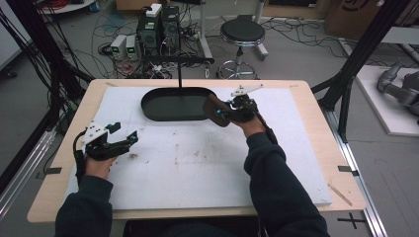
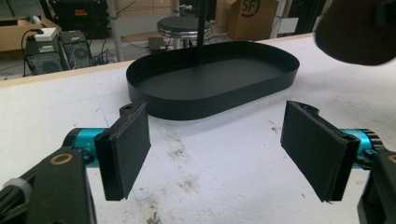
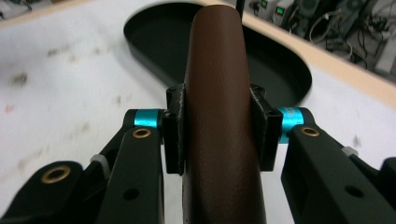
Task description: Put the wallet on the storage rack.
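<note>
Brown leather case [image 3: 215, 116] sits clamped between the pads of my right gripper [image 1: 228, 112], held above the right end of the black oval tray [image 1: 148, 106]. Left of the tray and nearer to me, my left gripper [image 2: 215, 154] hangs over the stained white mat [image 1: 197, 163] with its jaws spread wide and nothing between them. From the tray's far rim a thin black post [image 1: 179, 74] rises. Beyond the tray, off the table, stands a round stool [image 1: 242, 32].

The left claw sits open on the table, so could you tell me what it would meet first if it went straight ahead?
Probably the near wall of the black tray; the left claw points at it across bare white table, though depth is unclear.
</note>
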Demonstrator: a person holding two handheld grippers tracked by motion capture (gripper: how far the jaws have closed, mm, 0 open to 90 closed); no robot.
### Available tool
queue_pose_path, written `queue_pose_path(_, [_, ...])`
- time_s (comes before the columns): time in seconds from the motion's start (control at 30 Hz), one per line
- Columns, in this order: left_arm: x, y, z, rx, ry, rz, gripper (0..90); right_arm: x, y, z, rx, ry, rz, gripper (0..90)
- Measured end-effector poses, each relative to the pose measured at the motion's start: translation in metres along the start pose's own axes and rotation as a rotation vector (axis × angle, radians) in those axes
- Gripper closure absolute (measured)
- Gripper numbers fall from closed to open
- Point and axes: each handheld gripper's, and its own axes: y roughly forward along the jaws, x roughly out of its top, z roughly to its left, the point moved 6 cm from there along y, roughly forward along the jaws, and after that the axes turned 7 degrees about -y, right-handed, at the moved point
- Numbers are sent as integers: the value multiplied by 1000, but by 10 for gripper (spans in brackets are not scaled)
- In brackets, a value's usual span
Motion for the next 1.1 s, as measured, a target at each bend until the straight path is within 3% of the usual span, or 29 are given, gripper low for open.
queue_pose_path(0.27, [0,0,2,3,-1,-2,239,36,54,-7,-43,-48,14,636])
queue_pose_path(0.4, [0,0,3,5,-8,-4,239,45,77,-12,-48,-20,24,636])
queue_pose_path(0.47, [0,0,4,4,-9,-5,239,50,88,-14,-66,-14,3,636])
queue_pose_path(0.67, [0,0,4,1,-10,-6,239,50,116,-10,-21,34,36,636])
queue_pose_path(0.77, [0,0,4,-1,-9,-4,240,48,129,-7,7,95,9,636])
queue_pose_path(0.87, [0,0,4,-2,-9,-4,239,40,138,-6,33,145,23,635])
queue_pose_path(1.0, [0,0,5,1,-11,-6,239,32,143,-9,1,174,60,613])
queue_pose_path(1.1, [0,-1,6,4,-10,-7,239,31,139,-16,-45,163,71,548])
